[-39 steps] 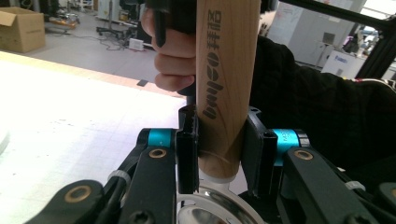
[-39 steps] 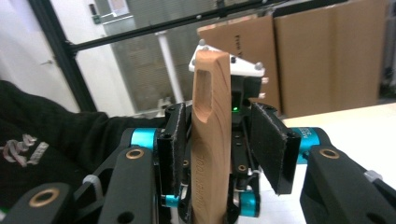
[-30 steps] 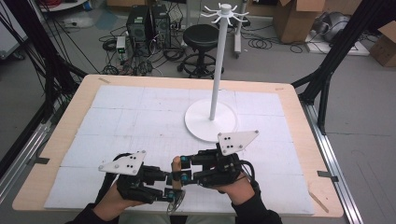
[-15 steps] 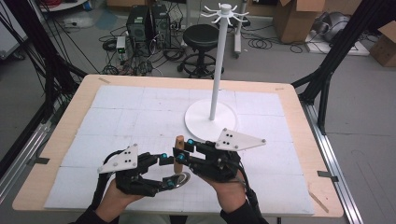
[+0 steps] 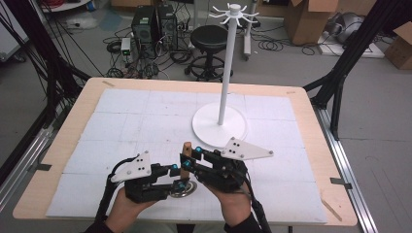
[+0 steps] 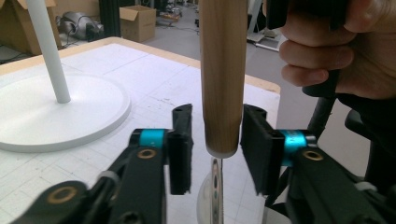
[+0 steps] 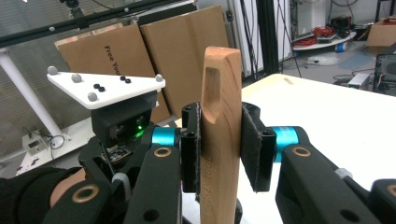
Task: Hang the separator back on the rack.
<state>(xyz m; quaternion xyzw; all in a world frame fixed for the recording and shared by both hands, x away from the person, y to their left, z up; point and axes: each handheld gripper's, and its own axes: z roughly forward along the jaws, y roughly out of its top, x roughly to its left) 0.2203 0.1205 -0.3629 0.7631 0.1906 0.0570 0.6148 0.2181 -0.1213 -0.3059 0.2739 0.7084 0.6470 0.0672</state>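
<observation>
A pizza cutter stands upright near the table's front edge, its wooden handle [image 5: 186, 154] above its metal wheel [image 5: 183, 189]. My right gripper [image 5: 191, 158] is shut on the handle [image 7: 219, 116], a pad flat on each side. My left gripper [image 5: 179, 175] comes in lower, and its jaws have just been closing around the handle's rounded lower end [image 6: 223, 93]. In the left gripper view [image 6: 218, 112] one pad touches the wood and a thin gap shows at the other. The wheel [image 6: 215, 186] hangs on its thin shaft below the handle.
A white stand rises from a round base [image 5: 218, 127] just beyond the grippers, its pole [image 5: 226, 73] topped with hooks. White gridded mats [image 5: 121, 121] cover the wooden table. A stool, computers and boxes stand on the floor behind.
The cutter's handle now stands a little farther from the front edge than a second ago. The left jaws spread wide half a second ago and have come back in around the handle's lower end.
</observation>
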